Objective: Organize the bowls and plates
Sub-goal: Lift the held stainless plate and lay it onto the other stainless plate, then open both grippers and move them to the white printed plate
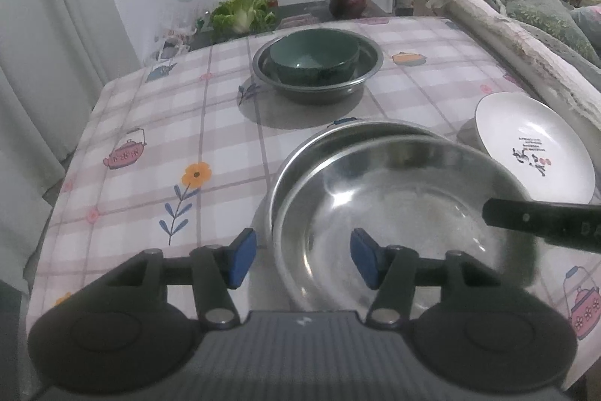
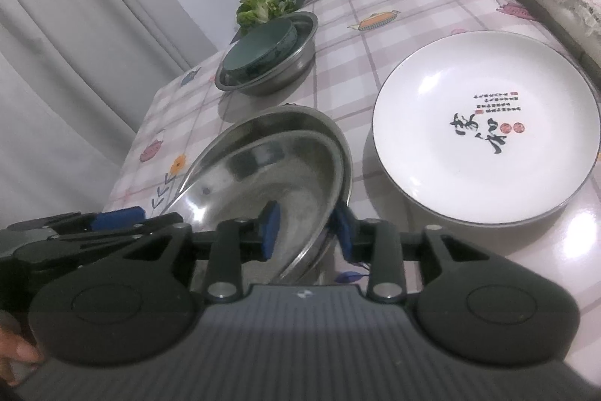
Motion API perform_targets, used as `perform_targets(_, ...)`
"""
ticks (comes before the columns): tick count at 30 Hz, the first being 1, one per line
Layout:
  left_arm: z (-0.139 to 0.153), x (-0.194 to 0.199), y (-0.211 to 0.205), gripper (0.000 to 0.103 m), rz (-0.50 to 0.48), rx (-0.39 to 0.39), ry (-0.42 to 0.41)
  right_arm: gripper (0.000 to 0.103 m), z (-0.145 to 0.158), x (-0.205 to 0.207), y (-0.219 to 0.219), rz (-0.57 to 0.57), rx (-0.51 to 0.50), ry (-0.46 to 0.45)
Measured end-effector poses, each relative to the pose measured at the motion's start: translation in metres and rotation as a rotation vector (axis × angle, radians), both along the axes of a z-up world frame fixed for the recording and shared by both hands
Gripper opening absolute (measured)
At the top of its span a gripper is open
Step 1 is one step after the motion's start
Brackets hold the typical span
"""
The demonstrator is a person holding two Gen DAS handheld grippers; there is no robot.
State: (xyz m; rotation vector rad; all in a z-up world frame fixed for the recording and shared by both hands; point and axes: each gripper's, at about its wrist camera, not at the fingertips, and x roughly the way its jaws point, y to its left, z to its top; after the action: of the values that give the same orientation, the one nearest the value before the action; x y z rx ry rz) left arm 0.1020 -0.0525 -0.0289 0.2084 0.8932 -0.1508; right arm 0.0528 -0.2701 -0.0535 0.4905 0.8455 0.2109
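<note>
Both claws parted — left gripper (image 1: 302, 260) and right gripper (image 2: 306, 230) straddling the top steel plate's (image 1: 394, 213) rim, already nested near the table's (image 1: 150, 123) front edge; white plate (image 2: 484, 123) unstacked at right edge.

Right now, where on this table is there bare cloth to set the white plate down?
Bare tablecloth lies left of the stacked steel plates, toward the curtain, and in front of the steel bowl holding the green bowl. It is crowded between the steel plates and the white plate.
</note>
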Motion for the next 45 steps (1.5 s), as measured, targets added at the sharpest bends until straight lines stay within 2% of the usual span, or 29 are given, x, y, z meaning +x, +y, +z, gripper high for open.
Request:
perform_targets(19,-0.001,-0.008,0.012,0.061,0.024,-0.024,0.012,0.046,0.0,-0.014,-0.011,-0.056,0.009,0.0)
perform_targets(26,0.007,-0.009,0.008,0.061,0.008,-0.047,-0.009,0.05,0.001,-0.024,-0.019,-0.079,0.019,-0.005)
perform_targets(35,0.02,-0.009,-0.02,0.063,-0.052,-0.075,-0.014,0.051,0.003,-0.043,-0.054,-0.162,0.055,-0.029)
perform_targets(45,0.031,-0.01,-0.086,0.063,-0.162,-0.092,-0.033,0.053,0.001,-0.072,-0.119,-0.287,0.057,-0.064)
